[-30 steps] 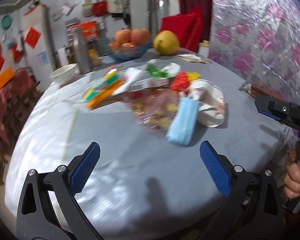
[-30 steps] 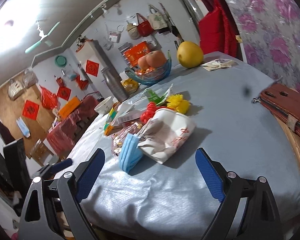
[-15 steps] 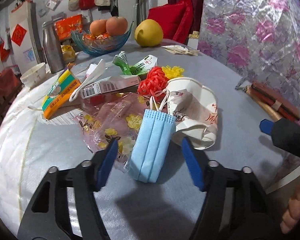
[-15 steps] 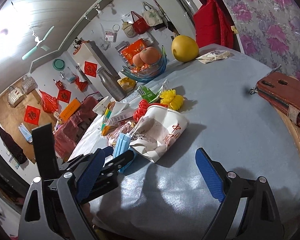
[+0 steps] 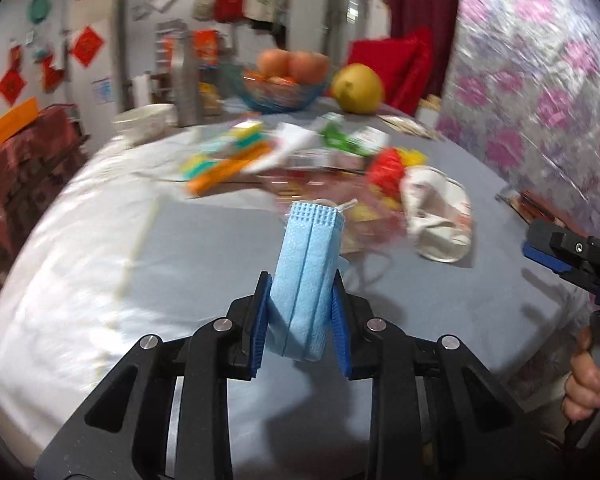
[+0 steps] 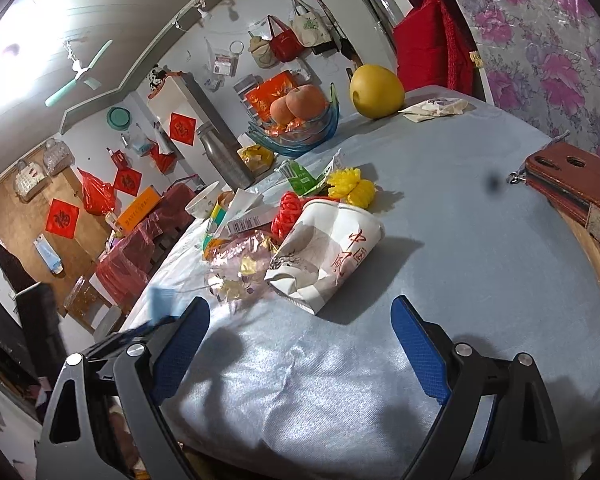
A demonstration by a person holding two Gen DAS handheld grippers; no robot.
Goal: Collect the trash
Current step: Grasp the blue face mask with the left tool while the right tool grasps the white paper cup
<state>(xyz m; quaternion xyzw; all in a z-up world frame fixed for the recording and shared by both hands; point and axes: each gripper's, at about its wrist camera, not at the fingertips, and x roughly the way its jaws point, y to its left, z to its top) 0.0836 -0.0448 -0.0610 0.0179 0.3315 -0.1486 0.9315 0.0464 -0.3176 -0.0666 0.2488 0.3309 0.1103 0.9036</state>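
Between closing left tongs (image 5: 300,320) — blue mask (image 5: 306,276), pinched.

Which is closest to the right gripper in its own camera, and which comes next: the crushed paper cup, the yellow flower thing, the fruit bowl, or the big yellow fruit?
From the right gripper:
1. Crushed paper cup, just ahead, lying on its side.
2. Yellow flower thing, behind the cup.
3. Fruit bowl, far back, left of centre.
4. Big yellow fruit, far back, to the bowl's right; too close to call against the bowl.

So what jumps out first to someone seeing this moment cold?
The blue face mask standing up between the left gripper jaws, which are closing on it. Behind it, a heap of bright wrappers and a crumpled paper cup sits mid-table, the right gripper hovering open before it.
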